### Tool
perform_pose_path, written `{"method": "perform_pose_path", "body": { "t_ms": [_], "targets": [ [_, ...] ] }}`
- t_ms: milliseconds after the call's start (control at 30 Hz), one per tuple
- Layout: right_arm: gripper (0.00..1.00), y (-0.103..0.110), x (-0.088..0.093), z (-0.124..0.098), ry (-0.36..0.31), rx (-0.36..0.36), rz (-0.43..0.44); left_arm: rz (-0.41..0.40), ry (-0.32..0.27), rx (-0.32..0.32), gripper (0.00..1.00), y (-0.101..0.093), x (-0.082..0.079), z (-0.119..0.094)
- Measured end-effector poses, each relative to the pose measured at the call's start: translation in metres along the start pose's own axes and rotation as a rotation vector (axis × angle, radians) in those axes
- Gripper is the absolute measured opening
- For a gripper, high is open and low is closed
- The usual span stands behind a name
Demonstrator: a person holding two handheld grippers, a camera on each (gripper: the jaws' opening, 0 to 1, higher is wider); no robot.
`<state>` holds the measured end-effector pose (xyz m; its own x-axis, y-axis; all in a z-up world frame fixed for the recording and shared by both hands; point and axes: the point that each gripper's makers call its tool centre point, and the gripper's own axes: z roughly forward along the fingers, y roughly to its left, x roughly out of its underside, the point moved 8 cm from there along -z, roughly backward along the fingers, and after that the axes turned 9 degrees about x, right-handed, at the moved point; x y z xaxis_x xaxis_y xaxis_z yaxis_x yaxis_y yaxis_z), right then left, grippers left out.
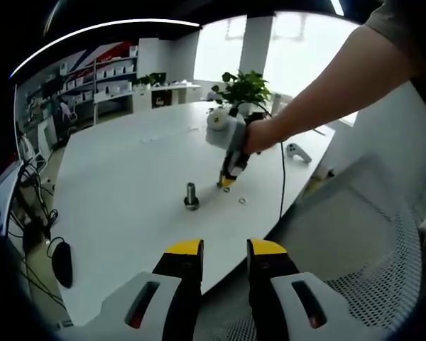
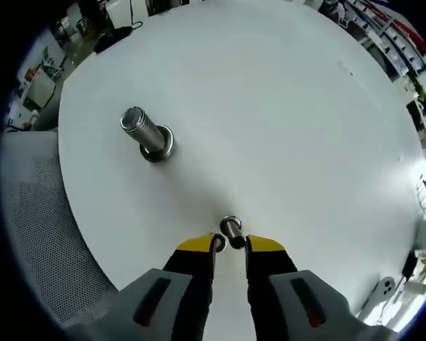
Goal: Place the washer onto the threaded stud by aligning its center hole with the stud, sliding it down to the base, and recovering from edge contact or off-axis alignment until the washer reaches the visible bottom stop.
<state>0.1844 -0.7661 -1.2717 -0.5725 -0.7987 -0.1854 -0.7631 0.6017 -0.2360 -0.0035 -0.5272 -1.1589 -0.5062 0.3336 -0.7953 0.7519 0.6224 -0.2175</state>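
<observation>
- In the left gripper view we see the white desk (image 1: 128, 185) reaching away toward shelves at the back of the room.
- A dark mouse (image 1: 62, 263) lies near the desk's left edge, with loose cables beside it.
- The stud (image 1: 192, 195) stands upright on its wide base near the middle of the desk, nothing around it.
- Our left gripper (image 1: 224, 250) hangs over the near desk edge, well back from the stud; its yellow-tipped jaws stand a little apart with nothing between them.
- Right of the stud, the right gripper (image 1: 227, 182) points down at the desk, held by a hand (image 1: 259, 135).
- A small ring (image 1: 242, 201) lies flat on the desk just right of that gripper's tips.
- A potted plant (image 1: 245, 89) sits at the far side, and a white controller (image 1: 297, 152) lies near the right edge.
- A mesh chair (image 1: 369, 249) stands off the desk's right side.
- In the right gripper view the stud (image 2: 148, 135) leans toward the upper left, well apart from the tips.
- The right gripper (image 2: 230, 244) has its jaws close around a washer (image 2: 232, 231), which sits edge-up between the yellow tips, over bare desk (image 2: 284, 114); we cannot tell whether it touches the surface.
</observation>
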Motion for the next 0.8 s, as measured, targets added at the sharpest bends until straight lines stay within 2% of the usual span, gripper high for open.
{"method": "perform_pose_path", "body": {
  "t_ms": [133,333,533,800],
  "targets": [
    [0.21,-0.003,0.009,0.0,0.023,-0.001,0.006,0.001,-0.008,-0.004,0.22,0.0,-0.001,-0.001],
    [0.22,0.017,0.029,0.0,0.033,-0.029,0.027,0.004,-0.015,-0.006,0.22,0.0,-0.002,-0.001],
    [0.23,0.035,0.029,0.003,0.027,-0.056,0.019,0.008,-0.014,-0.01,0.22,0.0,-0.002,-0.002],
    [0.23,0.037,0.033,0.006,0.033,-0.06,0.005,0.008,-0.01,-0.016,0.22,0.001,-0.001,-0.001]
  ]
}}
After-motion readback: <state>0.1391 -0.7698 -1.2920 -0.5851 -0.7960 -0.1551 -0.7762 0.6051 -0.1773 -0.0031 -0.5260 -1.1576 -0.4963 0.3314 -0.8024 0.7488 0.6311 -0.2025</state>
